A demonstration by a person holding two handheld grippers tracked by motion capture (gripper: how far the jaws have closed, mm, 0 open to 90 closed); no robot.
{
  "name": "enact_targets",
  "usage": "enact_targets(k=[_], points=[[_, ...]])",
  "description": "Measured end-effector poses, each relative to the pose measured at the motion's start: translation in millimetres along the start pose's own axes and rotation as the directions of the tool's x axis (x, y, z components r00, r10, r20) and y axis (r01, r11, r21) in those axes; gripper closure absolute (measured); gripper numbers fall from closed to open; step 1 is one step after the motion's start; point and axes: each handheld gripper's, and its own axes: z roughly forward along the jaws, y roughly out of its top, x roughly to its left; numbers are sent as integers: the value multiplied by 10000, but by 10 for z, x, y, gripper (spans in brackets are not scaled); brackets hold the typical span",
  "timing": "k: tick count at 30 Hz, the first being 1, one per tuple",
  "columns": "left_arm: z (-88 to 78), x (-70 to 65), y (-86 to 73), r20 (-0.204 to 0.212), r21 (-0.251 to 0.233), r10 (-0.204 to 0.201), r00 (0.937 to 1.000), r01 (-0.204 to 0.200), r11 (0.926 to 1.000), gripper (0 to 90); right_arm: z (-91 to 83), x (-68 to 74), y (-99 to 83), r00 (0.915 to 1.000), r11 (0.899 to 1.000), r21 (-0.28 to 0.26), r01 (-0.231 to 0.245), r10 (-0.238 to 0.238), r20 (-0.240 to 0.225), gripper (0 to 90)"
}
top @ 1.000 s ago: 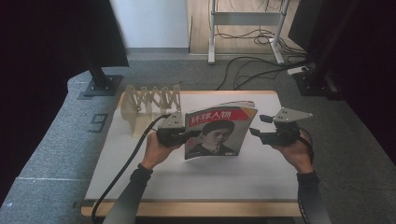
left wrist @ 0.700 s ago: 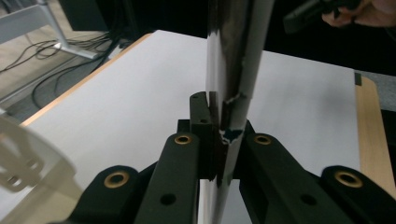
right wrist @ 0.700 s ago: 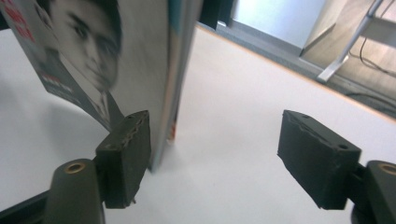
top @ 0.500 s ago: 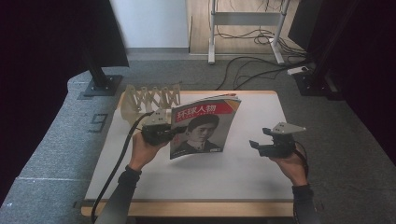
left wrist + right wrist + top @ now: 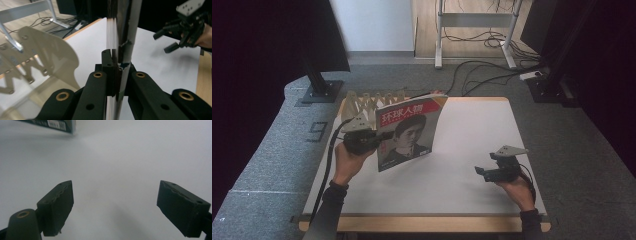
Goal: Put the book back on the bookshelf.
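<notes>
Left gripper: I see my fingers closed tight on the left edge of the magazine, pinching its pages between them.
Magazine: held upright and slightly tilted above the left half of the worktop, cover facing me; it carries a red title band and a black-and-white portrait. In the left gripper view its edge rises straight up from between my fingers.
Right gripper: low over the right front part of the worktop, well apart from the magazine; fingers spread wide with bare white surface between them, holding nothing.
Wooden rack: a pale slatted piece at the back left of the worktop, just behind the magazine; it looms large and blurred at the left of the left gripper view.
Surroundings: cables on the floor beyond the worktop.
</notes>
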Motion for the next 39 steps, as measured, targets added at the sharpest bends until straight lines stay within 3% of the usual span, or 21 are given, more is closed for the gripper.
enact_targets(k=[6, 14, 25, 32, 39], points=[[-241, 75, -11, -593, -43, -303, 9978, 301, 9995, 872, 41, -14, -146, 9995, 9996, 232, -140, 134, 269, 129], [-519, 189, -64, -1312, -122, -749, 9885, 740, 9972, 872, 77, -10, -277, 9976, 9981, 596, -150, 109, 691, 84], [-674, 284, -106, -1950, 133, -908, 9766, 952, 9954, 872, 163, -37, -389, 9979, 9949, 989, -197, 135, 628, 87], [-571, 360, -109, -2352, -21, -1168, 9649, 1196, 9928, 872, 166, -37, -388, 9977, 9950, 981, -165, 99, 676, 90], [-287, 443, -62, -2410, -340, -1341, 9612, 1297, 9910, 872, 164, -40, -389, 9978, 9951, 973, -182, 119, 645, 90]])
